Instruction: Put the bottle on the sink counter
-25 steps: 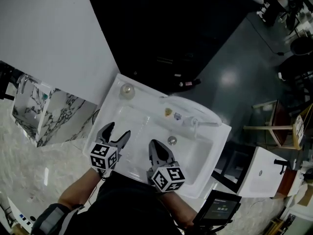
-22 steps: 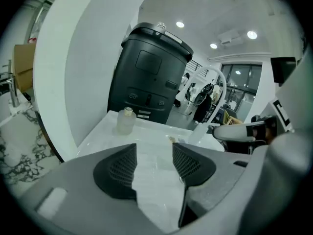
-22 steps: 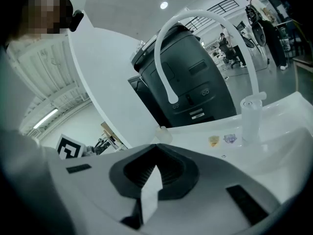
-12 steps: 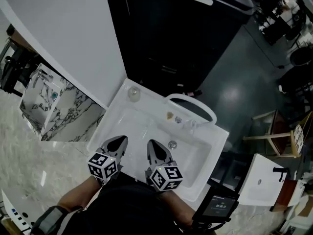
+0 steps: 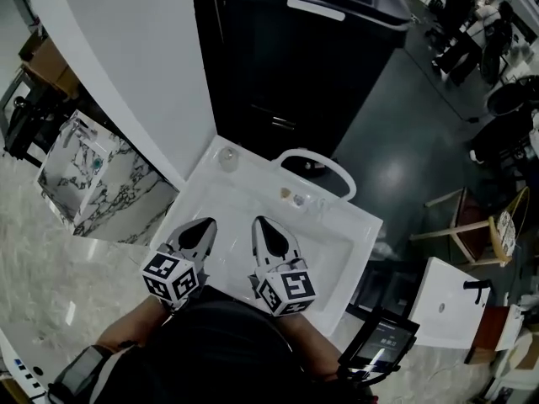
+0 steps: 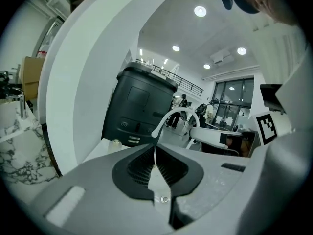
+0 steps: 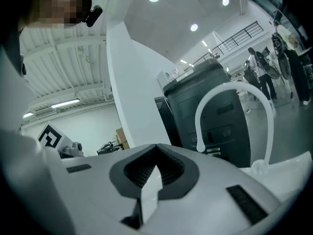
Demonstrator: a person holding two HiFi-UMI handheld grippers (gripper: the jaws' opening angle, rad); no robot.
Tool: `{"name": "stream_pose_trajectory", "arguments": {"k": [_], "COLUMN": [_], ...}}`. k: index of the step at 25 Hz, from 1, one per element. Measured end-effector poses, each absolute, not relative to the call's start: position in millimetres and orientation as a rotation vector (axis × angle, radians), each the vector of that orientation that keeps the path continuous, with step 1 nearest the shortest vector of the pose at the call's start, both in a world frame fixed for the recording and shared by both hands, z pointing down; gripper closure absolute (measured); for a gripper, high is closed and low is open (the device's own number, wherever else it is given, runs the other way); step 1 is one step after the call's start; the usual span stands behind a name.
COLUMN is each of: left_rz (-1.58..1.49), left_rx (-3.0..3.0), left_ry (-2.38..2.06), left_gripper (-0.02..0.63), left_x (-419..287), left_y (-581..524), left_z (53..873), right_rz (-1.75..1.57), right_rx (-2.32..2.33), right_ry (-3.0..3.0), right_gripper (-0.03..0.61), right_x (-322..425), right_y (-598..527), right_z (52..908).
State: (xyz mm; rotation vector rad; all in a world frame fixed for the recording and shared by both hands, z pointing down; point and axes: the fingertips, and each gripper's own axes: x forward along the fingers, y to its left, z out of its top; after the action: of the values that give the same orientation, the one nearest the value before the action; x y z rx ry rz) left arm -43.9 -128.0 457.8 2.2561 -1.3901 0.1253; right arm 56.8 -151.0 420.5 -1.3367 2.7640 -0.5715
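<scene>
Sink counter (image 5: 200, 185) already bears what looks like the bottle (image 5: 226, 158) at its corner, while my left gripper (image 5: 205, 224) and right gripper (image 5: 260, 223) sit pressed shut, empty.

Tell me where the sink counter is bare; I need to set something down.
Bare: the sink's left rim between the small round object and the left gripper, and its right rim. Crowded: the back, by the faucet and small items.

Left tongs (image 5: 200, 227) and right tongs (image 5: 264, 225) closed, empty
</scene>
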Motion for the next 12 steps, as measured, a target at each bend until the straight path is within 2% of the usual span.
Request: {"name": "stream_pose_trajectory", "arguments": {"k": [7,12], "left_rz": [0.009,-0.038], "left_rx": [2.397,2.475], "left_ry": [-1.445,-1.477], "left_gripper": [0.603,0.603], "left_x": [-38,-31], "left_y": [-130,-126], "left_z": [382,355], "right_rz": [-0.364,-0.278], "right_rx": [-1.231,-1.245], "right_ry": [2.717,2.714], "right_gripper": [0.583,0.583], "right_x": [55,53], "right_y": [-140,-131], "right_z": [343,318]}}
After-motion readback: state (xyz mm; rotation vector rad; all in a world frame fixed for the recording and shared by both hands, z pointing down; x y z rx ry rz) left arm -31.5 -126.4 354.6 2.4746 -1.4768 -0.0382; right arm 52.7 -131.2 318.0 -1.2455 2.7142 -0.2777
